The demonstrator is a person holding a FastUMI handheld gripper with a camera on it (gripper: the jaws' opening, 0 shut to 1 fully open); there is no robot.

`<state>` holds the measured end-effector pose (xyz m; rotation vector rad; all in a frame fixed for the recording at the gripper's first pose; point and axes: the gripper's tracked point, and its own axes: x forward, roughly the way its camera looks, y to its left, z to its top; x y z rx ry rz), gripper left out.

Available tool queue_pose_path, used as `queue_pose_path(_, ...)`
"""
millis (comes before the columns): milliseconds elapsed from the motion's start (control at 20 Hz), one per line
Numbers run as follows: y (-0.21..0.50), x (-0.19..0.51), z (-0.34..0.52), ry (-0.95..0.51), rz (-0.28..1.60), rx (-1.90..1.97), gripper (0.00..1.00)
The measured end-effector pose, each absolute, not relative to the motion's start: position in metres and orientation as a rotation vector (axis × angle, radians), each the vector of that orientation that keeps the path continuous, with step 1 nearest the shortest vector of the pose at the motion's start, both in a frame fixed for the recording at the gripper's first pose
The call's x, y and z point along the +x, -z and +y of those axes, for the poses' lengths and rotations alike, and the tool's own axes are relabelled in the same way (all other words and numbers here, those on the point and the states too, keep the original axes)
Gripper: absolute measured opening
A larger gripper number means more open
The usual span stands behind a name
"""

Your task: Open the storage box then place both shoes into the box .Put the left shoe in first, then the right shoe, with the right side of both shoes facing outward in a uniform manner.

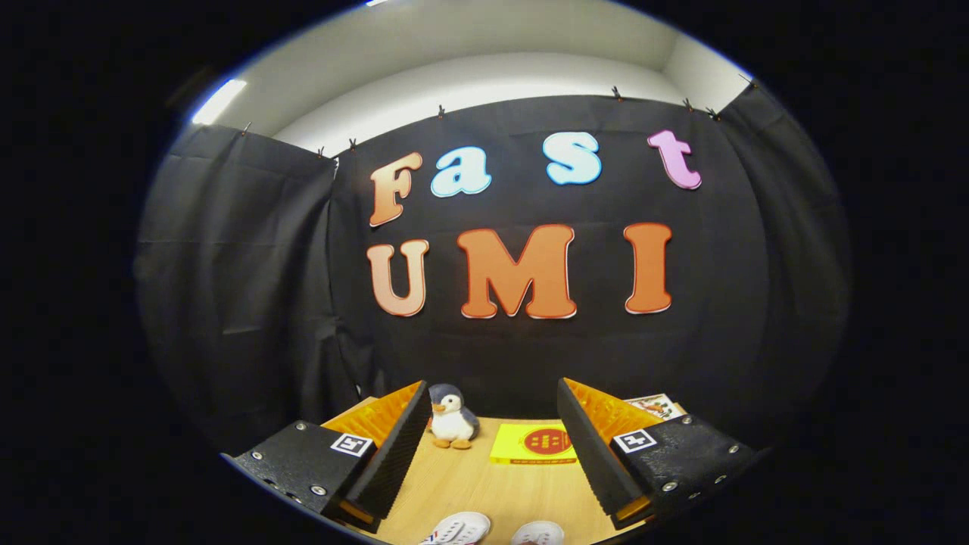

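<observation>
Shoes (492, 531) lay on the wooden table (484, 484), toes showing between the spread, empty fingers of the gripper (490, 454). Judged light and pliable; collar likely the best hold.

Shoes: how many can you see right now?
2. Both lie side by side on the wooden table, between the open claw fingers at the near edge: one white shoe with stripes, the other shoe beside it. Only their tips are in sight.
</observation>
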<state>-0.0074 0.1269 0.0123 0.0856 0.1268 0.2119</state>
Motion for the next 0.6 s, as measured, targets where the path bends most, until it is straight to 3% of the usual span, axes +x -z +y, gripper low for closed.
queue_pose_path(600, 0.137, -0.043, 0.205, -0.403, 0.638, 0.337, 0.97)
